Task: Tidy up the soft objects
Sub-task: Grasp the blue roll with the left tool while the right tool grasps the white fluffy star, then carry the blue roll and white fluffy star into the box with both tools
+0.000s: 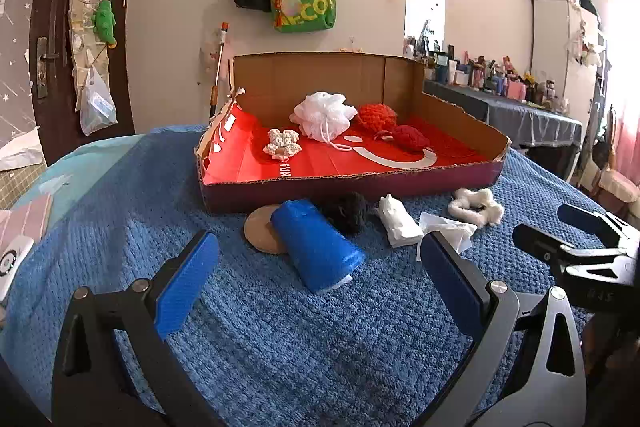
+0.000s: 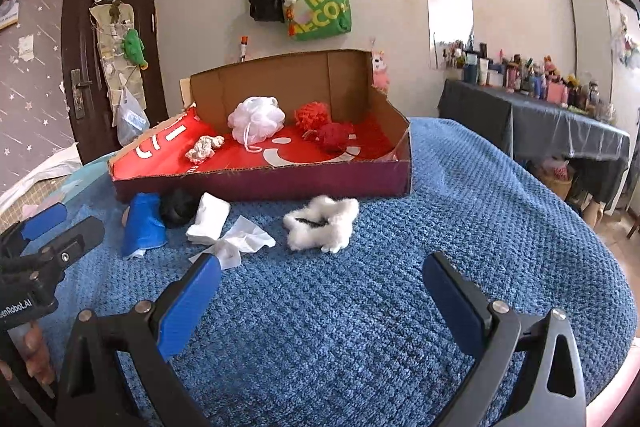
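- Hovering low over the blue blanket [image 1: 280, 327], the left claw [image 1: 320, 283] gapes wide and empty, lined up on the blue roll [image 1: 316, 243] just ahead, likely its next pick.
- The right claw [image 2: 320, 297] is wide open too, nothing held; the white fluff [image 2: 322, 223] lies ahead of it.
- Loose items sit along the box's [image 1: 352, 187] near wall; a white pouf [image 1: 324, 115] and red knits [image 1: 400, 127] are already inside.
- Readable: "FUN" on the box floor, "MEG" and "ECO" on the green bag [image 1: 310, 3].
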